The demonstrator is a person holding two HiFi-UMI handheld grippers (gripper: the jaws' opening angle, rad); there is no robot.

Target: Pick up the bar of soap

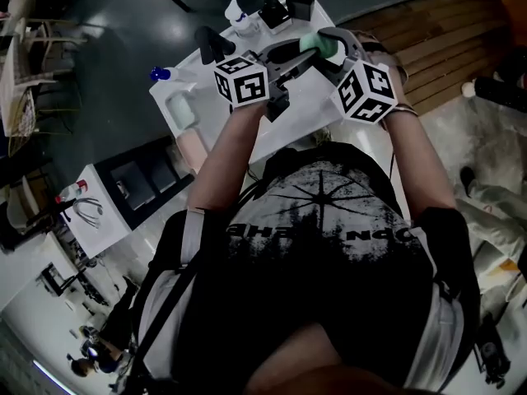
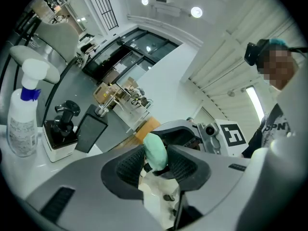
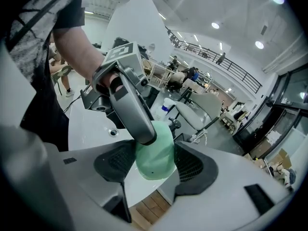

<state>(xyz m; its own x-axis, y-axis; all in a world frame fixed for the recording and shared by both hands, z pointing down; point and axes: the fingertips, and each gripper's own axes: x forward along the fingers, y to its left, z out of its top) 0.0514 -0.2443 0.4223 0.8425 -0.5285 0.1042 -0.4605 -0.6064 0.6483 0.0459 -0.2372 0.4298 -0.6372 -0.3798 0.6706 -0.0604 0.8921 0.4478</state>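
The soap [image 3: 155, 155] is clamped across its broad faces by the right fingers [image 3: 191, 165], and its thin edge is pinched by the left fingers [image 2: 126, 166] — it is held between both, raised above the bench [image 1: 309, 105]. A slip is judged the main risk — the smooth, rounded bar could be squeezed out if either grip is tightened or the two are pulled apart unevenly.

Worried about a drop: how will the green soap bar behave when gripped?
Probably stiff: the bar of soap shows no dent between the pads of the right gripper. Its smooth, curved faces look slippery, so it might squirt out.
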